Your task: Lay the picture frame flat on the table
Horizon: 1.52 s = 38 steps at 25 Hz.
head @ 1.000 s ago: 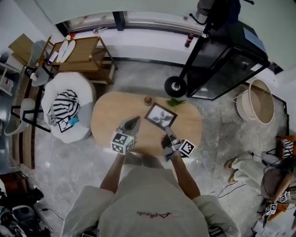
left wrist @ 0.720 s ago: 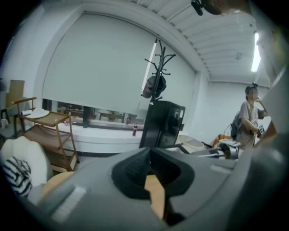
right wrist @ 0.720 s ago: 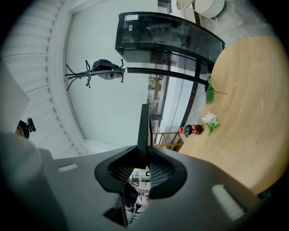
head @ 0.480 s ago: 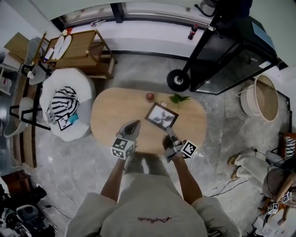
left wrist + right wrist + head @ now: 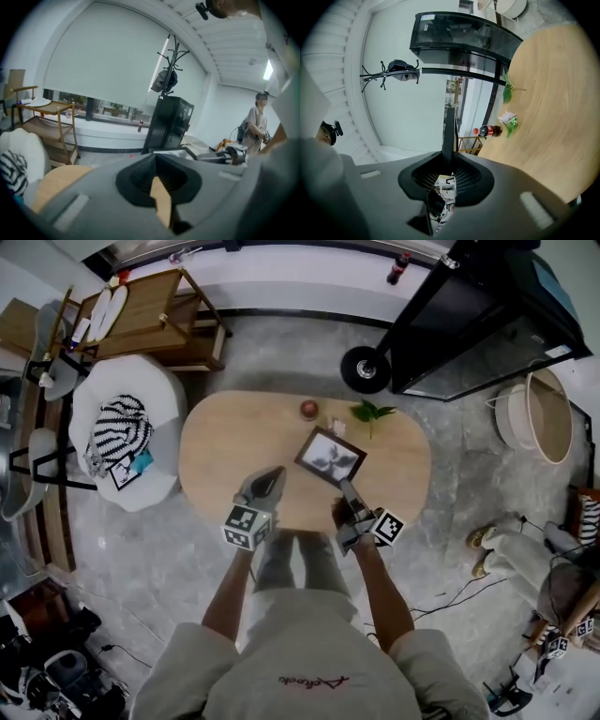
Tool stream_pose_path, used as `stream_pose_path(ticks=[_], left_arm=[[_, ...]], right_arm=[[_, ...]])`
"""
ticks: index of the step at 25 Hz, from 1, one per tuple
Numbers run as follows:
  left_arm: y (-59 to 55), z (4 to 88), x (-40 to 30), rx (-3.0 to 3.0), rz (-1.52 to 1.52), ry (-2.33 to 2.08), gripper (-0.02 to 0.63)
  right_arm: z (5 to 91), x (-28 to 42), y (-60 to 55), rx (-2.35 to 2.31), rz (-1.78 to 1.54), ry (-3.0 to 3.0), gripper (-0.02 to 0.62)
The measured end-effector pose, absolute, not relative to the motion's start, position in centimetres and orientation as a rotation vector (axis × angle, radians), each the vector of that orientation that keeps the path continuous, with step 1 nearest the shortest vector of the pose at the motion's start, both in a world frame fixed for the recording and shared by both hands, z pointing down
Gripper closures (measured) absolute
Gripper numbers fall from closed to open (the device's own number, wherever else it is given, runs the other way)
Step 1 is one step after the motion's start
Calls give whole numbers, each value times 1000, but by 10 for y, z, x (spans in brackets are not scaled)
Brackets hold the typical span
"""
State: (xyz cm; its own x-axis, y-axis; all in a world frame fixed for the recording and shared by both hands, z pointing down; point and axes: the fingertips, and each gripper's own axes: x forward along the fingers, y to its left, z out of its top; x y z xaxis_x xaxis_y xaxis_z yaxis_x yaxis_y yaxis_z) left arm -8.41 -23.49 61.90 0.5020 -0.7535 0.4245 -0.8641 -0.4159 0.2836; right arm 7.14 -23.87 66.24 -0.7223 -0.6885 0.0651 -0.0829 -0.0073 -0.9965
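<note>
The black picture frame (image 5: pixel 330 456) with a grey print shows over the right half of the oval wooden table (image 5: pixel 225 442). My right gripper (image 5: pixel 348 491) reaches from the near edge and is shut on the frame's near corner. In the right gripper view the frame (image 5: pixel 448 133) runs as a thin dark edge straight up out of the right gripper (image 5: pixel 446 161). Whether the frame rests on the tabletop I cannot tell. My left gripper (image 5: pixel 270 474) hovers over the table's near side, left of the frame, its jaws together and nothing in them; in its own view the left gripper (image 5: pixel 159 194) shows only table behind a thin slit.
A small red ball (image 5: pixel 308 409) and a green sprig (image 5: pixel 370 412) lie at the table's far edge. A cola bottle (image 5: pixel 490 131) stands beyond. A white armchair (image 5: pixel 122 437) is at the left, a black cabinet (image 5: pixel 487 324) at the far right, and a person (image 5: pixel 257 124) stands off to the right.
The head view has shifted a little, so the table sits higher in it. The frame and both grippers keep their places relative to the table.
</note>
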Motion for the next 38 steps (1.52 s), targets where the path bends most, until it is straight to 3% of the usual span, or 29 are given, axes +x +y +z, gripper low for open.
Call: stream_pose_path(ticks=[38], left_arm=[[-198,818,-83,2192,384,-1169,606]], right_arm=[[849,45,-174,-857,-1965,1745,518]])
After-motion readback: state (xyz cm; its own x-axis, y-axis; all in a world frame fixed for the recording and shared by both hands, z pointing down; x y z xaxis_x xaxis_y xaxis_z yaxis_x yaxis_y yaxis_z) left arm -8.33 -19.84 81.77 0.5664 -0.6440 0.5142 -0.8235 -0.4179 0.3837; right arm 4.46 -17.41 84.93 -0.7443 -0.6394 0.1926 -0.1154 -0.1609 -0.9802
